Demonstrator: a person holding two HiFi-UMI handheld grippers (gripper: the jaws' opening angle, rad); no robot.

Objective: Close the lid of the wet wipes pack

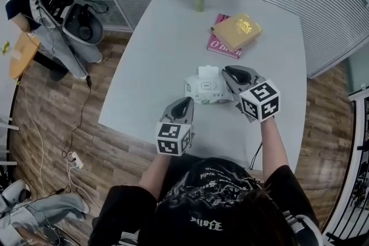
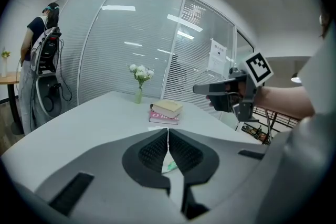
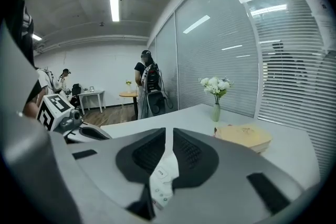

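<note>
Here we hold the left gripper (image 1: 183, 102) with its fingers closed together on nothing, and the wipes pack (image 1: 203, 90) lies flat on the table (image 1: 161, 37) just ahead of them, a little to their right. Our right gripper (image 1: 227, 71) hangs just beside the pack's right end, its fingers a narrow slit apart and empty, the pack showing below through that slit. The pack's white lid (image 1: 208, 71) stands open at the edge far from the left fingers.
</note>
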